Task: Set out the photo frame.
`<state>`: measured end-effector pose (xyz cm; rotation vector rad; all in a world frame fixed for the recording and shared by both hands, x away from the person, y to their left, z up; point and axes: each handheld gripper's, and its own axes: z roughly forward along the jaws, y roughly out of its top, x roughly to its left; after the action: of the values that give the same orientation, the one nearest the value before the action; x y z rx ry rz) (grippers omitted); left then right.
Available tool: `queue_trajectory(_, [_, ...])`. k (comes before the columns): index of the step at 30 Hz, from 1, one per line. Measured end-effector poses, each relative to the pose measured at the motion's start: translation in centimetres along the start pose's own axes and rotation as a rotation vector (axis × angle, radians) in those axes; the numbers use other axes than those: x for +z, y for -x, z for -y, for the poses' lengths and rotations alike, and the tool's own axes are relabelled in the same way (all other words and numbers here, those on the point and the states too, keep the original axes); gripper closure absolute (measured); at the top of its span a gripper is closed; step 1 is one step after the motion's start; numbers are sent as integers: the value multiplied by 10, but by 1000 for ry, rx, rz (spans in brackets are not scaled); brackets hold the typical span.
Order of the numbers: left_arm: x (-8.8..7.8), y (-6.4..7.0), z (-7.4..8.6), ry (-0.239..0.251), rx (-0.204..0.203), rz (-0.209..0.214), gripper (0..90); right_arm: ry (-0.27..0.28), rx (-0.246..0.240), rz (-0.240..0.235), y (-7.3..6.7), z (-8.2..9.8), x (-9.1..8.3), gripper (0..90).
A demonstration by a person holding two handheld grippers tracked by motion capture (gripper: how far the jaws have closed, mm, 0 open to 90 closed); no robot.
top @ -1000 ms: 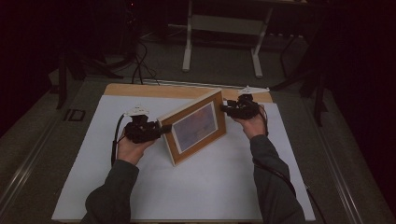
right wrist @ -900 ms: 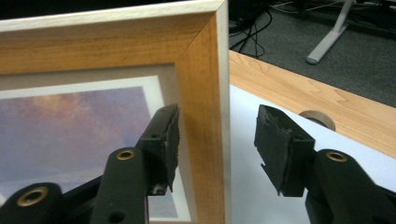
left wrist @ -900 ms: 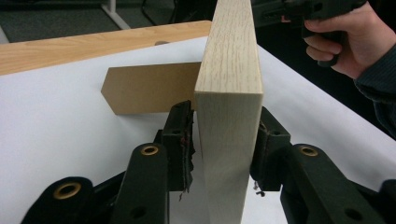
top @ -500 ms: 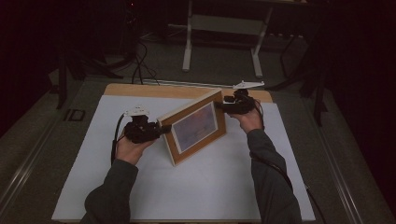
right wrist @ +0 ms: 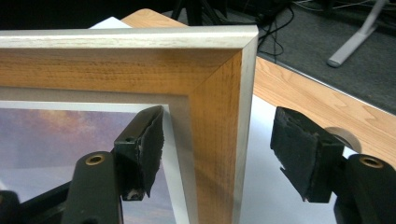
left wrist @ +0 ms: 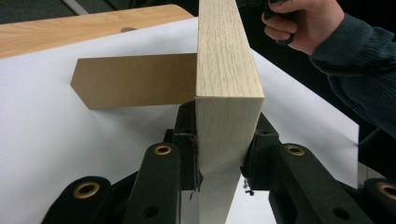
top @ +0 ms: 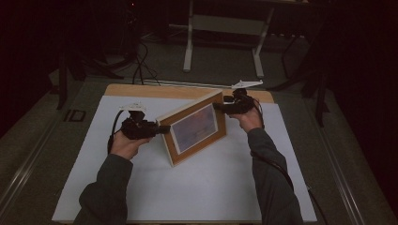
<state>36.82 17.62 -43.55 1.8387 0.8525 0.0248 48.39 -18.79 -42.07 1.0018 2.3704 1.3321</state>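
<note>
Wooden picture frame (top: 195, 127) with pale edge and a sunset print stands upright on the white sheet (top: 187, 187), propped by its brown cardboard easel leg (left wrist: 135, 79); rigid, probably light, glazing likely fragile, so best held by the thick edges. Left gripper (left wrist: 219, 163), jaws just closing, clamps its near side edge. Right gripper (right wrist: 219, 154), jaws just spread wide, straddles the far top corner untouching; wooden tabletop (top: 141, 90) beneath, dark room with cables (top: 141, 65) behind.

Picture frame (top: 195, 127) upright mid-mat (top: 197, 192), blocking straight path between hands; open mat in front; stand leg (left wrist: 133, 80) behind.
</note>
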Motion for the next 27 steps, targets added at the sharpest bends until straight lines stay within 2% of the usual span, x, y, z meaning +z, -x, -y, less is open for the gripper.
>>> queue_trajectory(3, [-1,-5,-1,-13,6,28,724,9,2,-20,1,0,0,339])
queue_trajectory(8, [-1,-7,-2,-23,12,45,723,20,20,-45,4,1,1,346])
queue_trajectory(10, [-1,-8,-3,-23,13,49,723,20,33,-79,6,2,0,404])
queue_trajectory(11, [0,-8,-3,-22,15,48,722,19,33,-87,6,2,0,441])
queue_trajectory(12, [0,-8,-3,-22,15,48,722,19,33,-87,6,2,0,441])
queue_trajectory(18, [0,-6,-5,-30,18,27,721,15,26,-95,6,2,-2,479])
queue_trajectory(24, [2,-4,-6,-30,22,-3,715,13,26,-88,7,4,-6,527])
queue_trajectory(27, [3,-4,-6,-26,19,-23,712,7,9,-71,6,4,-7,538])
